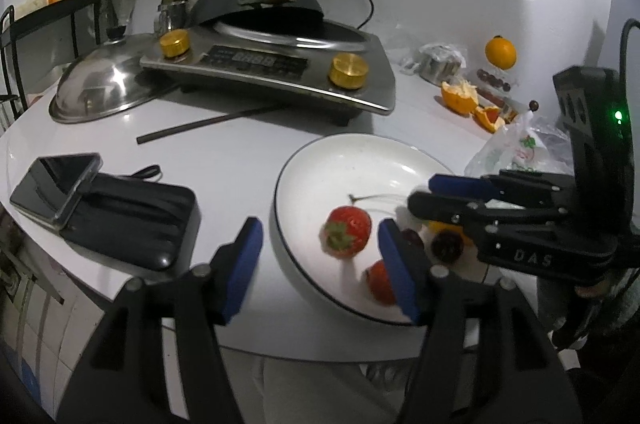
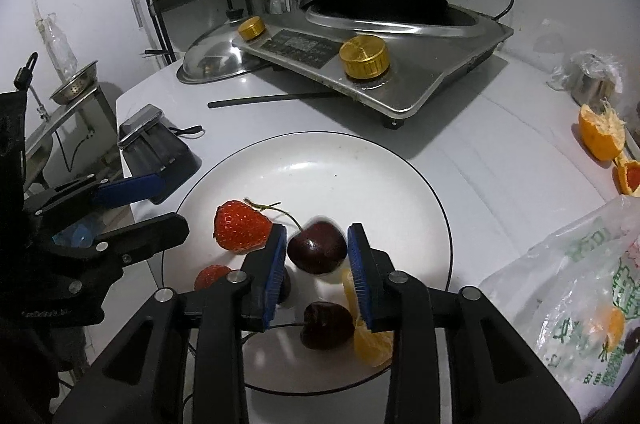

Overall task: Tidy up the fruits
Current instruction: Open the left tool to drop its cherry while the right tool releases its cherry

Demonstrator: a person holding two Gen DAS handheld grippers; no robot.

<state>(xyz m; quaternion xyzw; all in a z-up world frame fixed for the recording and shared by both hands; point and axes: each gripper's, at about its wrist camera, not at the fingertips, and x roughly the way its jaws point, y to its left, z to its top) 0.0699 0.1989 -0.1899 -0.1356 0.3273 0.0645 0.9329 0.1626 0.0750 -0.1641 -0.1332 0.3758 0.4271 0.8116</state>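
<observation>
A white plate (image 2: 360, 163) holds a strawberry (image 2: 239, 230), a second strawberry (image 2: 212, 276), two dark cherries and an orange segment (image 2: 372, 344). My right gripper (image 2: 318, 256) is open over the plate, with a blurred cherry (image 2: 318, 250) between its pads, not touching them; the other cherry (image 2: 326, 326) lies below. My left gripper (image 1: 320, 264) is open at the plate's (image 1: 360, 159) near-left edge, the larger strawberry (image 1: 346, 236) between its fingers and the second strawberry (image 1: 380, 282) by its right pad. The right gripper also shows in the left wrist view (image 1: 420, 193).
An induction cooker (image 1: 276, 63) with a wok stands behind the plate, a steel lid (image 1: 96, 87) to its left. A black pouch with a phone (image 1: 120, 207) lies left. A chopstick (image 1: 208, 123) lies mid-table. A plastic bag (image 2: 580, 304), orange peels (image 1: 464, 95) and a whole orange (image 1: 500, 52) are right.
</observation>
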